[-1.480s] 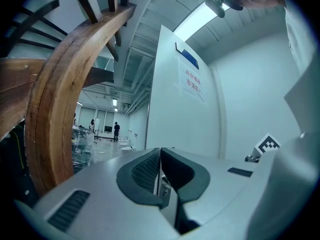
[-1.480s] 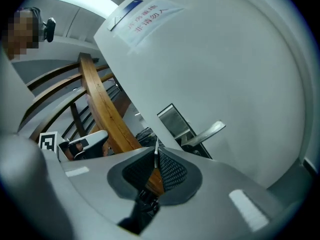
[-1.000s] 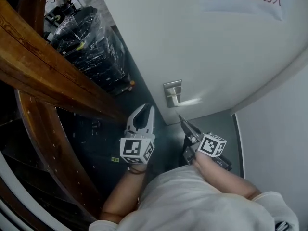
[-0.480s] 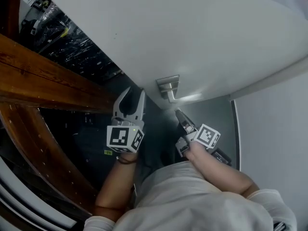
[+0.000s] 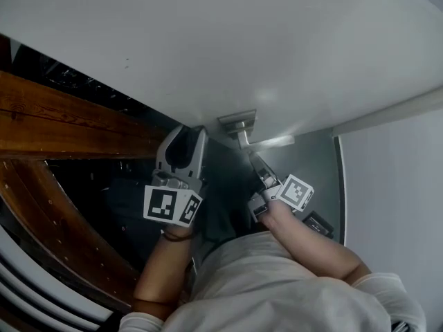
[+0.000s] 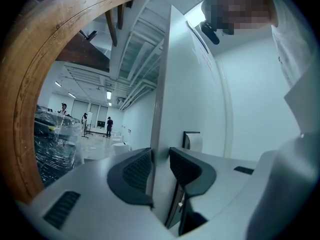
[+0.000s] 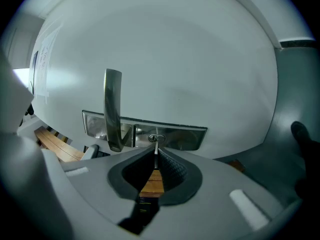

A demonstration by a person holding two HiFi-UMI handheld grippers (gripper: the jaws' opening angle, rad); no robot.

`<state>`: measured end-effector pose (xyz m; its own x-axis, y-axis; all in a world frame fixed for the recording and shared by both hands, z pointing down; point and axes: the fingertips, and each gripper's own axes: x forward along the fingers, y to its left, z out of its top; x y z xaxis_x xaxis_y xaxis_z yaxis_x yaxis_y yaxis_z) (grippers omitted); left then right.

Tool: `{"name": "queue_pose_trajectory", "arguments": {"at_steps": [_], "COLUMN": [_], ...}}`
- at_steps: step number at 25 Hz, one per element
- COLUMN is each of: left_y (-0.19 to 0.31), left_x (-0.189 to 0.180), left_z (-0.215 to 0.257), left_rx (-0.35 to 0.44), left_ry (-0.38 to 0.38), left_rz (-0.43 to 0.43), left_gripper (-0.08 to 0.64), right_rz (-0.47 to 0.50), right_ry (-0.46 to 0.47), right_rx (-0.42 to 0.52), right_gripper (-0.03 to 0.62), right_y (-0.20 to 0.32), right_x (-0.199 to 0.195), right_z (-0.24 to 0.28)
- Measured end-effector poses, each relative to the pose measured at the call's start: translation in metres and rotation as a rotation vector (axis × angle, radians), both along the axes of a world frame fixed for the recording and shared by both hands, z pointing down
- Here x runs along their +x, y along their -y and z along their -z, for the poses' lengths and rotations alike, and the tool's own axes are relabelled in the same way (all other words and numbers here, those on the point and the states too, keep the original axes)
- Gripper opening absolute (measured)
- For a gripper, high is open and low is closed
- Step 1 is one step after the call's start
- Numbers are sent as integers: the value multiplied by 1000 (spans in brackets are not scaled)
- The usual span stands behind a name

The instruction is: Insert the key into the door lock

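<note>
The key (image 7: 156, 150) is clamped edge-on between the closed jaws of my right gripper (image 7: 156, 156), blade pointing to 12 o'clock in the right gripper view. Its tip meets the round lock cylinder (image 7: 156, 138); I cannot tell how far it has gone into the slot. The cylinder sits in a polished metal lock plate (image 7: 185, 136) that runs from 9 to 3 o'clock across the white door (image 7: 180, 59). A lever handle (image 7: 112, 109) rises from the same plate at 10 o'clock of the cylinder, just beside the key's line but not crossing it. Nothing stands between the key and the cylinder. In the head view my right gripper lies at 5 o'clock of the plate and my left gripper (image 6: 160, 159) at 8 o'clock, the two apart. The left gripper's jaws have just been opening and now stand apart, released, with the door's free edge (image 6: 159, 109) running up between the pads. At 9 o'clock of that edge, beyond the door, I see a curved wooden frame (image 6: 27, 89), a plastic-wrapped load (image 6: 52, 139) and a few persons (image 6: 109, 125) standing far off in a bright hall. At 3 o'clock of the door in the head view stands a pale wall (image 5: 394, 199).
</note>
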<state>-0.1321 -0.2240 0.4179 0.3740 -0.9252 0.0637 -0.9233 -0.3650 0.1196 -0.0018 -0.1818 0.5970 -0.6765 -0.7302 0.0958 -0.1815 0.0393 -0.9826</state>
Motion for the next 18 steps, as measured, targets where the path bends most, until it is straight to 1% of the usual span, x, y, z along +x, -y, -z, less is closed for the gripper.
{"name": "queue_pose_trajectory", "arguments": {"at_steps": [3,7,11,14,18], "left_y": [0,0,0,0,0], "left_x": [0,0,1,1,1], "left_z": [0,0,-1,-1,-1], "left_rx": [-2,0,2,1,-2], "left_ry": [-2,2,8,8,8], "left_rz": [2,19,20,20,19], "left_gripper": [118,118,118,118,118], "right_rz": [-8,-27,-26,-30,-11], "right_ry": [13,25,34,43,51], "right_rx": [6,-32,-19,-38,-17], "right_gripper": [18,18,18,18,18], "right_y": [-1,-2,-1,-2,-4], "right_x": [-1,1,0,-2,-9], "right_z": [1,-3,1,0,10]}}
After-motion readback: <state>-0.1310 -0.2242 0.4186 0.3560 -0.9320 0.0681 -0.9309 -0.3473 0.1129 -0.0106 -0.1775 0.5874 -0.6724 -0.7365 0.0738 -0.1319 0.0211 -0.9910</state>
